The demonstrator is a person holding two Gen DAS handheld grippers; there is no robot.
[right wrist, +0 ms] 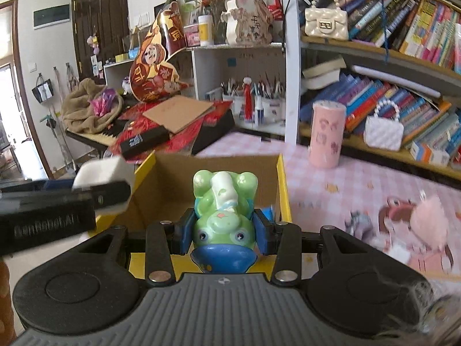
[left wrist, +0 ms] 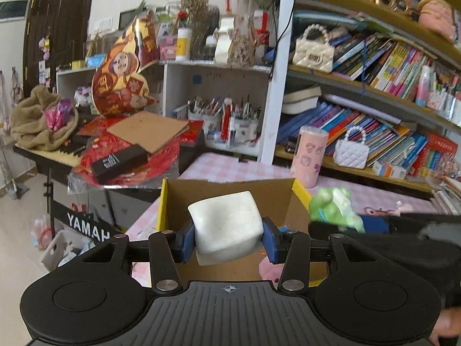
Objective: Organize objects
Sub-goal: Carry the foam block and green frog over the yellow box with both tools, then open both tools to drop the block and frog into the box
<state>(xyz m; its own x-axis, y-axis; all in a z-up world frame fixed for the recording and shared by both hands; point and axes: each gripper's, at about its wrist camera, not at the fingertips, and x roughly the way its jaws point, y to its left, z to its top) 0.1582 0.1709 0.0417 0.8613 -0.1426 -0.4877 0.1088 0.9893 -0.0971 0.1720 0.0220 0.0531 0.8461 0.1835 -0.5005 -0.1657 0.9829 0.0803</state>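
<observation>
Over the open box (left wrist: 230,190), you have a load in each hand. Your left gripper (left wrist: 229,238) is clamped on the white block (left wrist: 227,225), pads on its two side faces; it hangs just above the box mouth. The block looks smooth, with rounded edges and a faint dent, so probably soft foam or rubber: light and forgiving, though its tilt suggests it could swivel between the pads. Your right gripper (right wrist: 223,230) grips the frog toy (right wrist: 223,210) across its body, also over the box (right wrist: 219,170). The toy is glossy hard plastic, green with a blue base and a white piece on top; judge it light but slippery, and best held at the flat flanks, as now. The box is plain stiff cardboard with yellow edges. On the pink checked cloth (right wrist: 331,181), at 3 o'clock of the box, lie fuzzy pink toys (right wrist: 426,222).
</observation>
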